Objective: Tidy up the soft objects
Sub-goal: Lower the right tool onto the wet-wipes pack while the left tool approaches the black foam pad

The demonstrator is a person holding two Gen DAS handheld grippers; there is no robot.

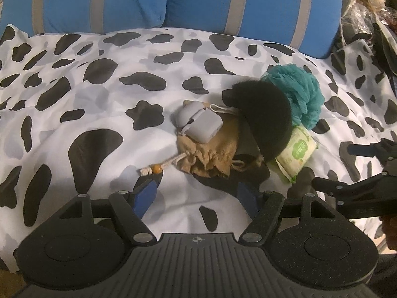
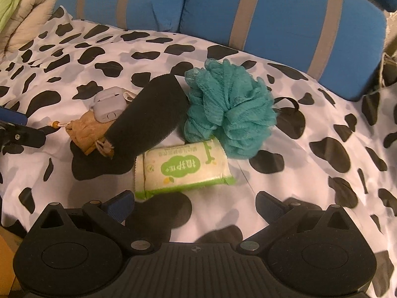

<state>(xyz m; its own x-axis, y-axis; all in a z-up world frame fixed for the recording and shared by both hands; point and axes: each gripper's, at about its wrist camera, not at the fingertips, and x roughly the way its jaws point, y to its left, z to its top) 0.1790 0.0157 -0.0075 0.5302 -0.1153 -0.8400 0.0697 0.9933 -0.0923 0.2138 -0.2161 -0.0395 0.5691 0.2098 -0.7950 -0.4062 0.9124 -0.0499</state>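
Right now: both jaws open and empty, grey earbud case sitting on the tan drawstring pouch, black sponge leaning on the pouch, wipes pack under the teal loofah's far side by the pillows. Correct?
One error: the wipes pack lies on the near side of the teal loofah, toward the right gripper, not by the pillows. The right wrist view shows it. The rest holds.

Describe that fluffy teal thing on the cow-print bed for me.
The teal mesh bath pouf is a bunched ball of gathered netting, soft and ruffled. It lies on the black-and-white cow-print bedspread, in front of the blue striped cushions. The black foam sponge presses against one side, and the green-and-white wipes packet touches its near edge.
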